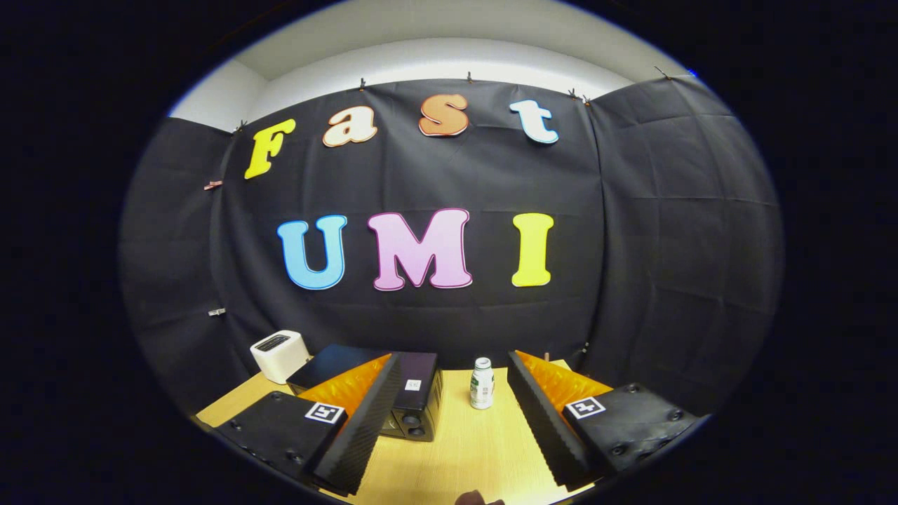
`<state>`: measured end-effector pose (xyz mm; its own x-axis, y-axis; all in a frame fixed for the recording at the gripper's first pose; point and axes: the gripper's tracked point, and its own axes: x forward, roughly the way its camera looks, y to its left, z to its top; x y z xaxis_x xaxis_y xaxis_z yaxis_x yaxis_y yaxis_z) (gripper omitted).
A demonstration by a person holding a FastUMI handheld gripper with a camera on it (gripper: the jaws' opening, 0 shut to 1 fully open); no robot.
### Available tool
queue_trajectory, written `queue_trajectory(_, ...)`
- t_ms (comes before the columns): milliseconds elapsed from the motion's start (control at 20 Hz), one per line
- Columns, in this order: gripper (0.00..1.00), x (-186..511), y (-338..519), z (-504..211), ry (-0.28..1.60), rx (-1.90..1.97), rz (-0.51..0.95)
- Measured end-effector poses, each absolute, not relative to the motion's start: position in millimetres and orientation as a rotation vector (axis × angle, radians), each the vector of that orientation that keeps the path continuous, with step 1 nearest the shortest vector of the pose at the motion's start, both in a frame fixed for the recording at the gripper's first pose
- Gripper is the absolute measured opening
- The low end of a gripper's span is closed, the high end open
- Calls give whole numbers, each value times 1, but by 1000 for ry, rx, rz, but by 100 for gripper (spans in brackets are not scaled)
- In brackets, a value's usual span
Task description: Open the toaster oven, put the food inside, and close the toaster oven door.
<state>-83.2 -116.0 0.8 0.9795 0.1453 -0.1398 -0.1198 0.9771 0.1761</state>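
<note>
Gripper (449,421) spread wide over bare table (456,449), toaster oven (414,393) ahead-left.

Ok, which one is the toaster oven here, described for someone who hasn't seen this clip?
On the wooden table, look past the left finger of the open gripper. The toaster oven is the black box with round knobs there, partly behind that finger. The white toaster behind it and the small bottle beside it are paler and smaller.

Pale wooden table (463,449) bearing black toaster oven (403,393), white toaster (279,355), small bottle (482,384).
</note>
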Motion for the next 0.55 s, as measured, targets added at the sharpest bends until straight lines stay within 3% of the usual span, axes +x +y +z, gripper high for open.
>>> queue_trajectory(550,98,-69,-129,-8,121,113,125)
